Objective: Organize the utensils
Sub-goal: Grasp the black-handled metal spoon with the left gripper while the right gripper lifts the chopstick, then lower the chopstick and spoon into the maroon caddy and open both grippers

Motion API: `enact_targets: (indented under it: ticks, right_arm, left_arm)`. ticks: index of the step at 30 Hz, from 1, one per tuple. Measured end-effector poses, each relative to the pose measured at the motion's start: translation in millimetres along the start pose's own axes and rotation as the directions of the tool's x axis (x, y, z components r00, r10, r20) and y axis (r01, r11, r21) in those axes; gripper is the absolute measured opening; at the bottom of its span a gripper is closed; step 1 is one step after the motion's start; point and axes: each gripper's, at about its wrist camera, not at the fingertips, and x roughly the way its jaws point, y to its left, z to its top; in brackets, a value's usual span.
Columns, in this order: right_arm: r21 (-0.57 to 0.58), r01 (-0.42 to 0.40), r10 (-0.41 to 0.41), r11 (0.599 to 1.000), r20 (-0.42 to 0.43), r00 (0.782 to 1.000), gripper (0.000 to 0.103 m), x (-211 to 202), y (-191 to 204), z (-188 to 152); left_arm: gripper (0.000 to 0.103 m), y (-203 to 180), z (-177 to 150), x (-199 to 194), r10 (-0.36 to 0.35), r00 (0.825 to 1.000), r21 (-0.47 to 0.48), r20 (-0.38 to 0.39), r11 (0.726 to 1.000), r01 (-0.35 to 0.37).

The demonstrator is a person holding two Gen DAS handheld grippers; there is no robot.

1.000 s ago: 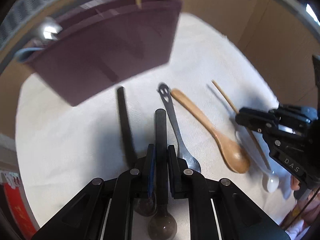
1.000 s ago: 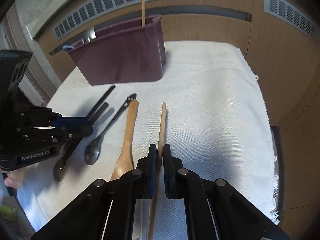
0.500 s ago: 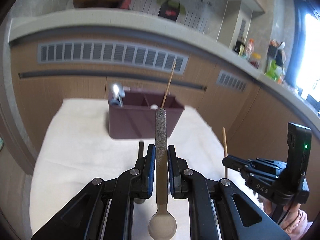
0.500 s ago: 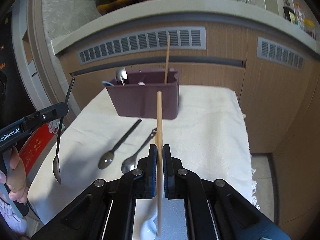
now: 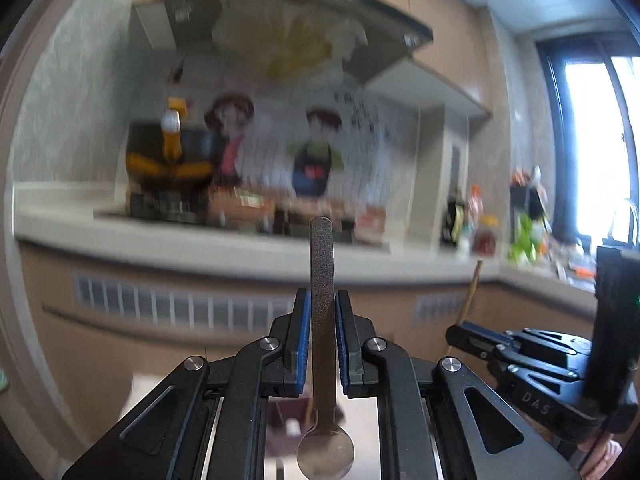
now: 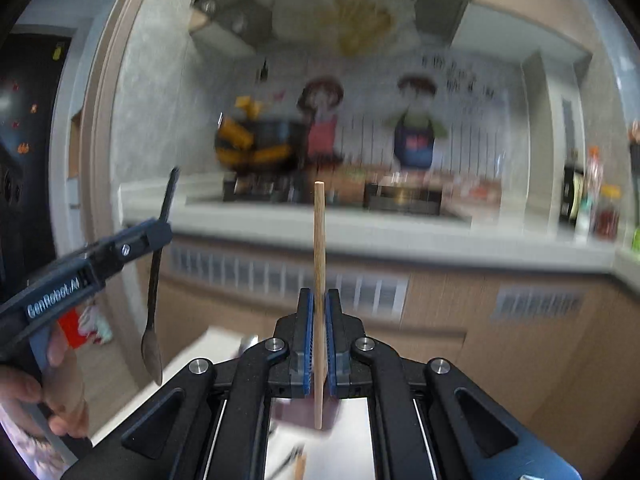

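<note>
The left gripper [image 5: 322, 336] is raised well above the desk, its blue-padded fingers [image 5: 303, 336] pinching the textured dark handle of a metal spoon [image 5: 322, 320]. The spoon stands upright in the left wrist view, handle tip up against the blurred kitchen counter [image 5: 160, 236], bowl hanging low between the gripper's black arms. In the right wrist view the same spoon [image 6: 157, 280] hangs at the left, bowl down, tilted slightly, clamped at its upper handle by the left gripper [image 6: 158, 232], with the person's hand [image 6: 44, 384] wrapped around the grip below. The right gripper [image 6: 319, 340] has its fingers [image 6: 306, 340] pressed onto a single wooden chopstick [image 6: 319, 280], which stands nearly vertical, its upper end rising in front of the far counter and its lower end reaching down past the pads. In the left wrist view the right gripper [image 5: 464, 330] sits at the right, and the chopstick [image 5: 471, 292] shows as a short tan stick leaning up from its tip. Below both grippers, only blurred slivers of the scene show: a dark maroon utensil organizer [image 5: 280, 420] on the white cloth [image 5: 136, 392] covering the desk, seen between the left gripper's arms, and the same organizer [image 6: 296, 412] under the chopstick's lower end in the right wrist view. A brown wooden utensil end [image 6: 300, 468] shows at the bottom edge there, too blurred to name. The far wall carries cartoon figures and a range hood [image 5: 288, 12] overhead.
</note>
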Motion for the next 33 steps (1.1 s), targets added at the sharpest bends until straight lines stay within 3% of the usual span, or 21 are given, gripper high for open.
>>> enact_targets:
  ticks: [5, 14, 20, 27, 33]
  right_arm:
    - [0.006, 0.008, -0.008, 1.000, 0.003, 1.000, 0.006, 43, -5, 7]
    - [0.016, -0.006, 0.008, 1.000, -0.142, 0.990, 0.006, 126, -9, -53]
    - [0.038, -0.011, 0.019, 0.999, -0.204, 0.979, 0.006, 158, -13, -85]
    - [0.086, -0.043, 0.066, 0.995, -0.290, 0.955, 0.006, 178, -13, -116]
    - [0.124, -0.057, 0.100, 0.991, -0.374, 0.922, 0.006, 189, -7, -147]
  left_arm:
    - [0.013, 15, 15, 30, 0.036, 0.995, -0.007, 0.093, 0.999, -0.036]
    - [0.013, 47, -43, 117, 0.063, 0.997, -0.044, -0.033, 0.997, -0.065]
    - [0.013, 62, -89, 156, 0.082, 0.992, -0.045, -0.094, 0.995, -0.087]
    - [0.013, 74, -130, 174, 0.099, 0.980, -0.057, -0.175, 0.992, -0.110]
    - [0.013, 80, -166, 183, 0.105, 0.956, -0.062, -0.274, 0.990, -0.127]
